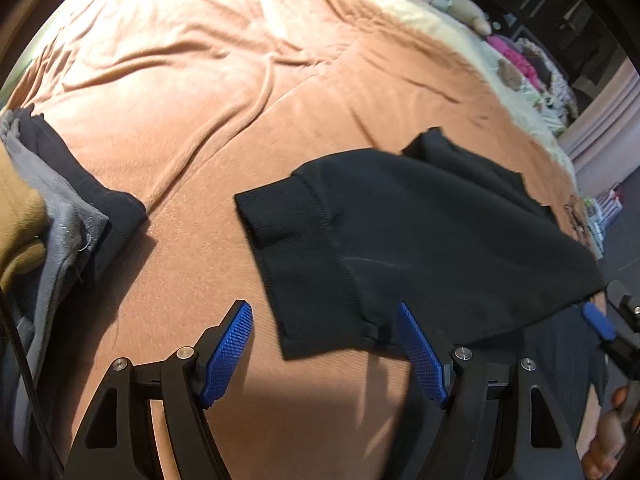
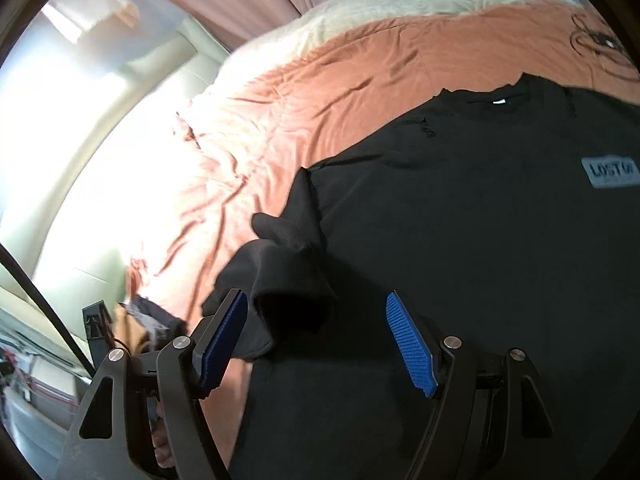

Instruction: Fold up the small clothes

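Note:
A black sweatshirt (image 1: 420, 232) lies on the orange bedspread (image 1: 192, 92). Its ribbed cuff and sleeve (image 1: 288, 220) stretch out to the left. My left gripper (image 1: 324, 320) is open and empty, just short of the sleeve's near edge. In the right wrist view the sweatshirt (image 2: 480, 240) lies chest up with a grey logo patch (image 2: 610, 172). The sleeve (image 2: 288, 268) is bunched at its left side. My right gripper (image 2: 316, 316) is open, its jaws standing on either side of the bunched sleeve. The right gripper also shows in the left wrist view (image 1: 600, 320), at the far right.
A pile of grey, black and tan clothes (image 1: 48, 216) sits at the left edge of the bed. A cream blanket (image 2: 400, 4) and stuffed toys (image 1: 464, 8) lie at the head of the bed. A bright wall and a bed frame (image 2: 100, 120) are on the left.

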Demonstrator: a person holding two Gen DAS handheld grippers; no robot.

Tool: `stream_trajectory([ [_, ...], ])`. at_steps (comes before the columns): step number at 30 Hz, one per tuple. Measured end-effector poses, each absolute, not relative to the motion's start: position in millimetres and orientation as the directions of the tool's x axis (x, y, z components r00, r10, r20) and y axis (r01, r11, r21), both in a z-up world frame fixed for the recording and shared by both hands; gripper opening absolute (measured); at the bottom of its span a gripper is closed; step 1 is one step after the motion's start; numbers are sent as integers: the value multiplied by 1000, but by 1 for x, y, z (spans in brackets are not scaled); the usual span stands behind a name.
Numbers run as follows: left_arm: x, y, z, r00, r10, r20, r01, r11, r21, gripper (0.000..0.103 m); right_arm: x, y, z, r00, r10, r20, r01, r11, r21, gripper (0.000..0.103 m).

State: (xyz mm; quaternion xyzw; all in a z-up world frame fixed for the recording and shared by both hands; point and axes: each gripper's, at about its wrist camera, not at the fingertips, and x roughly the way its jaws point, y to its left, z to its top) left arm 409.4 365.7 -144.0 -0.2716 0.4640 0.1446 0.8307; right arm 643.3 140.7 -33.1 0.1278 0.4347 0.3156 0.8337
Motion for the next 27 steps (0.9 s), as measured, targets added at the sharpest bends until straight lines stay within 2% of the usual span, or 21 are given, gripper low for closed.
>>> stream_trajectory([
  [2,413,369,-152,512,-6,-859,-502,809,-305,74,647,154,-33,421,616,-666,-435,781,448,71],
  [5,417,371,-161,490,9,-872,-517,808,-282,63,650,168,-32,439,576,-689,-442,807,393,71],
  [6,417,371,-162,488,28,-872,-525,808,-268,51,649,170,-33,441,569,-694,-441,811,385,66],
  [7,417,371,-161,483,44,-874,-533,807,-254,33,649,172,-35,441,568,-695,-442,811,383,45],
  [9,419,371,-160,478,38,-878,-528,811,-253,13,652,173,-41,426,556,-713,-435,817,378,22],
  [10,420,371,-159,483,26,-875,-519,813,-263,10,653,171,-42,430,547,-718,-425,824,374,13],
  [12,422,367,-152,504,19,-864,-495,825,-271,9,653,163,-45,438,546,-714,-404,829,386,7],
  [20,440,341,-97,609,14,-793,-396,872,-289,8,647,124,-67,435,534,-725,-290,845,448,8],
  [23,449,324,-77,633,12,-774,-353,894,-276,8,643,111,-71,423,544,-724,-273,839,471,13],
  [24,452,319,-71,641,5,-767,-339,899,-277,8,642,105,-71,424,541,-726,-266,841,472,24],
  [25,455,315,-67,646,0,-763,-328,903,-278,8,640,100,-70,430,540,-723,-261,842,473,40],
  [26,458,309,-62,653,-6,-757,-314,908,-278,8,638,94,-67,445,539,-715,-257,842,475,50],
  [27,460,305,-58,657,-9,-753,-307,910,-279,8,635,86,-64,462,541,-703,-253,840,480,64],
])
